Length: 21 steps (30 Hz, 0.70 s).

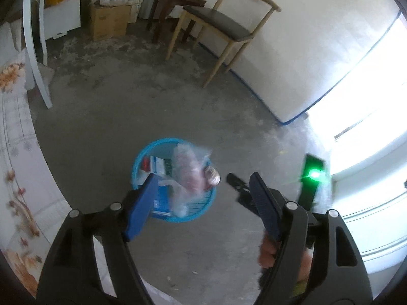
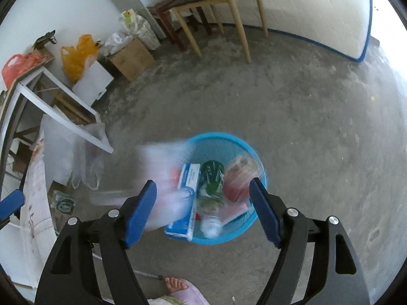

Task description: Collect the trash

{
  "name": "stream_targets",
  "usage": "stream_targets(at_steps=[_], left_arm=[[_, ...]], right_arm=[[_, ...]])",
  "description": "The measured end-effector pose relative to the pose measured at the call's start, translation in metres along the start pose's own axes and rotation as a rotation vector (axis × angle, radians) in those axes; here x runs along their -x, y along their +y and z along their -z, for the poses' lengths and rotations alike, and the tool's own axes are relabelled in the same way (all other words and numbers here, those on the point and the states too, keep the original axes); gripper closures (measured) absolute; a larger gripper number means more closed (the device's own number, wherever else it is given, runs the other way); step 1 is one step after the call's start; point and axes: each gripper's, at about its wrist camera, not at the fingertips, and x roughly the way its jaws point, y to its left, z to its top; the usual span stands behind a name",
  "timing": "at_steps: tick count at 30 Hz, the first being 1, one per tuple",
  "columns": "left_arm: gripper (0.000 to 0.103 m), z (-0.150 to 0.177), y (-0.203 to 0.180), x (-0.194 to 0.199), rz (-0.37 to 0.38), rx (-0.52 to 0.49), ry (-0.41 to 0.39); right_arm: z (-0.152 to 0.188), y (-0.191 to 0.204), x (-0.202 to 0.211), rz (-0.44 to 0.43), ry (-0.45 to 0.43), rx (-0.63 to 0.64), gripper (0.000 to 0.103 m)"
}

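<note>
Blue mesh bin (image 2: 226, 188) stands on the floor straight below both my wide-open, empty claws, left claw (image 1: 203, 206) and right claw (image 2: 203, 208), a blurred plastic bag (image 1: 189, 178) seemingly falling in.

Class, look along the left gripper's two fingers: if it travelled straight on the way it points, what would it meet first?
Probably the blurred clear plastic bag above the blue basket, loose between the open left gripper fingers; depth is uncertain.

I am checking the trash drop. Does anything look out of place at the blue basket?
Yes. A clear plastic bag appears blurred in mid-air above the blue basket, held by neither open gripper. The basket looks full, with a blue-white box leaning over its near rim.
</note>
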Motion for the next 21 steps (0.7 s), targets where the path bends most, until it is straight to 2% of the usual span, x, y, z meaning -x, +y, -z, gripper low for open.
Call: stream_targets(at_steps=[7,12,16,18,21], left_arm=[[0.033,0.03,-0.008,0.033,-0.005,-0.055,-0.036],[0.032,0.049,-0.014,0.069,-0.027,-0.073,-0.09],[0.027,0.074,-0.013,0.105,-0.039,-0.073,-0.142],[0.021,0.089,-0.011,0.122,-0.06,-0.059,-0.166],[0.014,0.12,-0.009,0.153,-0.149,-0.02,-0.236]], right_arm=[[0.022,-0.016,0.022,-0.023,-0.012,-0.003,0.03],[0.044,-0.021,0.062,-0.042,-0.047,0.024,0.03],[0.063,-0.008,0.107,-0.078,-0.098,0.107,0.03],[0.078,0.007,0.138,-0.102,-0.143,0.192,0.023],[0.106,0.034,0.175,-0.107,-0.206,0.327,0.014]])
